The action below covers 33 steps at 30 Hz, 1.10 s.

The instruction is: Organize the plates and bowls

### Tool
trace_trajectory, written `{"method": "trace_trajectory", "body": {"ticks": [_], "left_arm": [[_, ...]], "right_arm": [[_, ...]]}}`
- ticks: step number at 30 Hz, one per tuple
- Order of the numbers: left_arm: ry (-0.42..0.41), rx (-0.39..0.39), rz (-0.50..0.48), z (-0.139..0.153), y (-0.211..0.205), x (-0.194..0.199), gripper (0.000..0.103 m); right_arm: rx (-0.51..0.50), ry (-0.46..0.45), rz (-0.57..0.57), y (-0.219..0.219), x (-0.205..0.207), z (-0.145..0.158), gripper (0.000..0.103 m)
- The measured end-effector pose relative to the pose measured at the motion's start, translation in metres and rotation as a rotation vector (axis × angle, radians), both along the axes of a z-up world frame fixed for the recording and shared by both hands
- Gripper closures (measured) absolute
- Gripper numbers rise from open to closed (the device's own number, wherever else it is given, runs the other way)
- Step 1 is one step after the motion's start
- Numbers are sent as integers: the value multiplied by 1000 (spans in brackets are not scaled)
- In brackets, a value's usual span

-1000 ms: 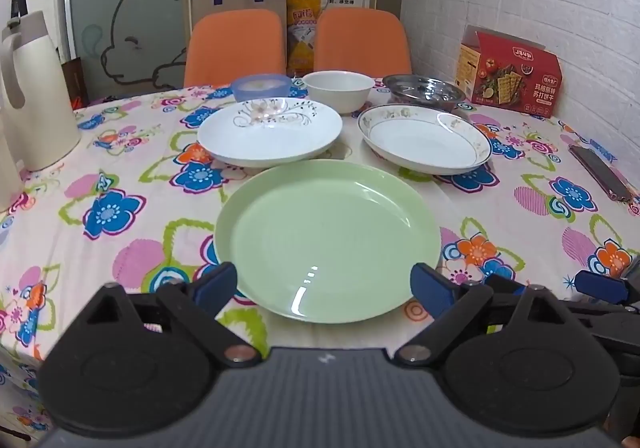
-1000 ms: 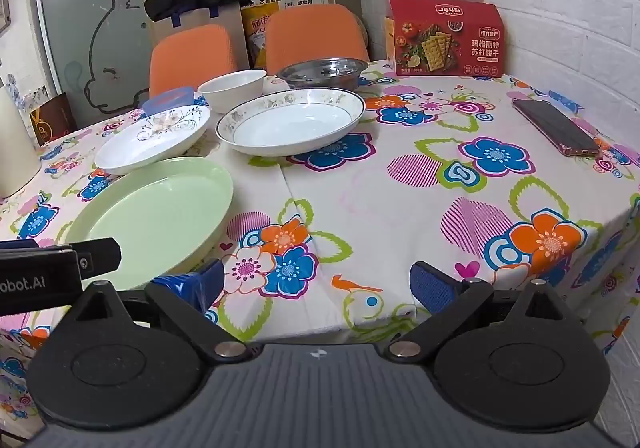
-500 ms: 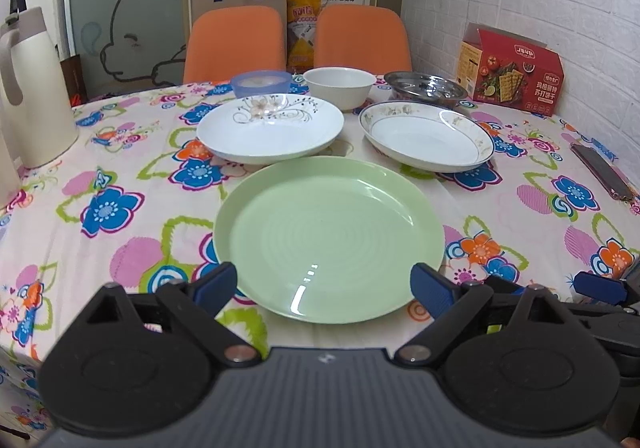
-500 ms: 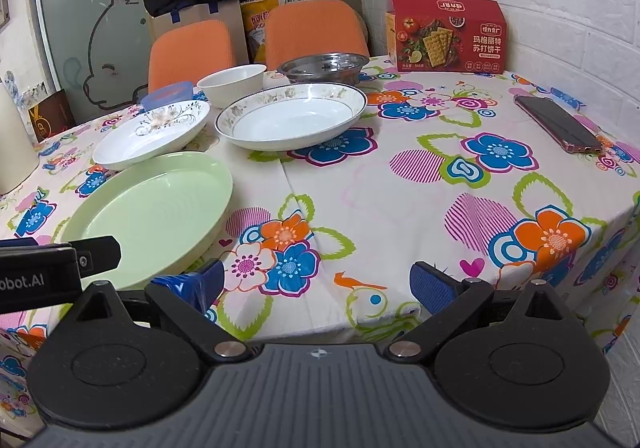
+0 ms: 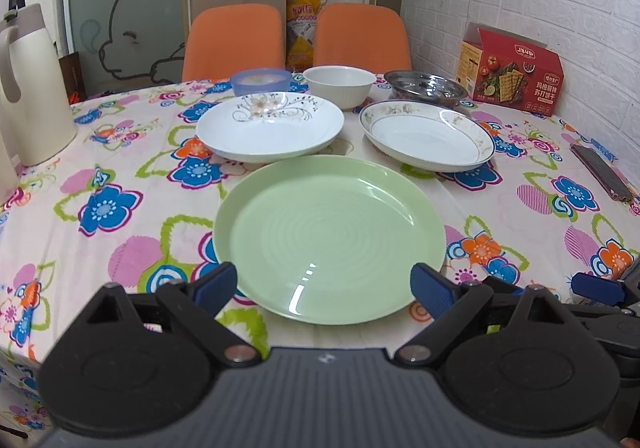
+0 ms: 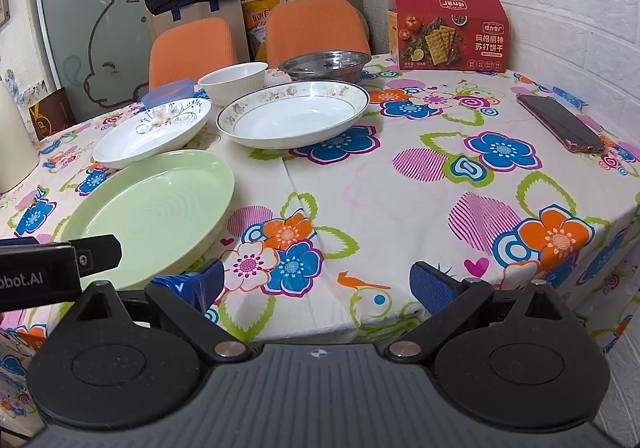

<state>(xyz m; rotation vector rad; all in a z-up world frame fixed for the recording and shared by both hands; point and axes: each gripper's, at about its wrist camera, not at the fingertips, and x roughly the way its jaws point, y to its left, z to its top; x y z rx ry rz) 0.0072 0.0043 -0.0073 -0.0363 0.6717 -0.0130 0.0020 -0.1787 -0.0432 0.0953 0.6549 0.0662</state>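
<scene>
A green plate (image 5: 328, 236) lies on the flowered table near its front edge, and my left gripper (image 5: 324, 284) stands open just before its near rim, holding nothing. Behind it sit a white flower-patterned plate (image 5: 270, 125) and a gold-rimmed deep plate (image 5: 426, 137). Farther back stand a white bowl (image 5: 340, 85), a small blue bowl (image 5: 260, 81) and a steel dish (image 5: 426, 85). My right gripper (image 6: 316, 284) is open over the table's front edge, to the right of the green plate (image 6: 152, 207), empty. The left gripper's body shows at the left edge of the right wrist view.
A cream thermos jug (image 5: 28, 87) stands at the far left. A red cracker box (image 5: 514, 73) sits at the back right by the brick wall, and a phone (image 6: 560, 127) lies on the right. Two orange chairs (image 5: 236, 39) stand behind the table.
Both views have shifted slightly, as if the grippers tilted or rose a little. No dish has moved and both grippers stay open.
</scene>
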Motion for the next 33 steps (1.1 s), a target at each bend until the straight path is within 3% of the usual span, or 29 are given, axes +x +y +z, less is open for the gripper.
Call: {"method": "trace_trajectory", "body": {"ticks": [33], "left_arm": [[-9, -35, 9, 5, 20, 3, 11]], "right_arm": [[-9, 3, 27, 8, 3, 4, 16]]}}
